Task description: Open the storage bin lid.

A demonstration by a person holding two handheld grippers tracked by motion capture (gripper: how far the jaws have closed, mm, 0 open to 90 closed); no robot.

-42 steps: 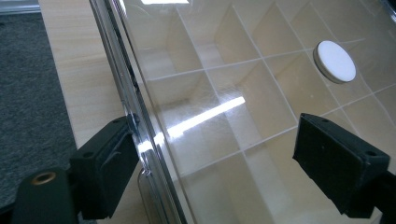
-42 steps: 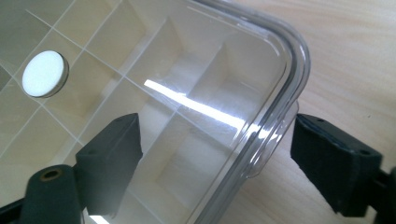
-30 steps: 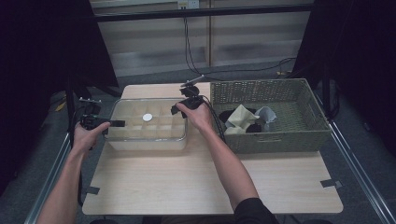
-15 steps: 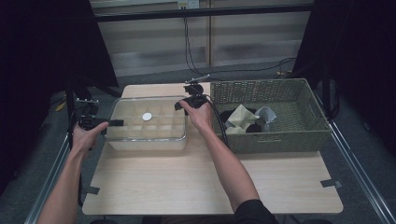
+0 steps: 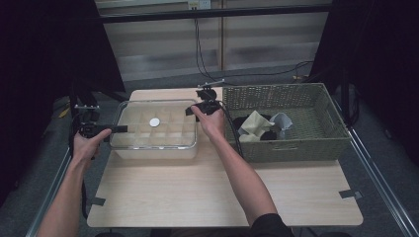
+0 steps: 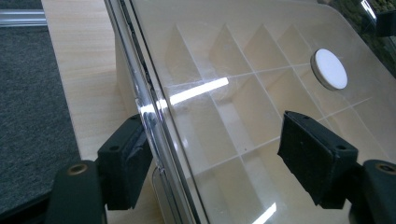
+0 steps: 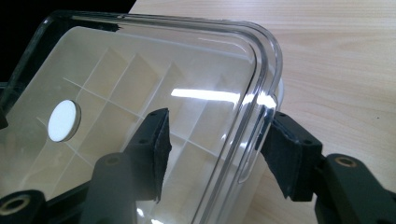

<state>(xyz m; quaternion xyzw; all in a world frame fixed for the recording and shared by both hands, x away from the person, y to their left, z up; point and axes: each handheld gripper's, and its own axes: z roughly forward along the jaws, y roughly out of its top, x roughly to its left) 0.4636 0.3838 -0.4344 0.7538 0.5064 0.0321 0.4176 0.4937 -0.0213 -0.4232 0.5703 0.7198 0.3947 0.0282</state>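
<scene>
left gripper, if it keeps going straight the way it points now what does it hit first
Most likely the clear lid of the divided box: the lid's edge already sits between the left gripper fingers, which have just been closing. Further on lies the white disc, though depth is hard to judge.

Clear lid (image 5: pixel 155 123) rests flat on the divided box (image 5: pixel 153 150).

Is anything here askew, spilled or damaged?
Nothing is spilled or broken. The clear lid lies level on the divided box, with one gripper's jaws astride each end rim: left gripper, right gripper. Only the cloths look untidy, heaped loosely in the basket.
</scene>
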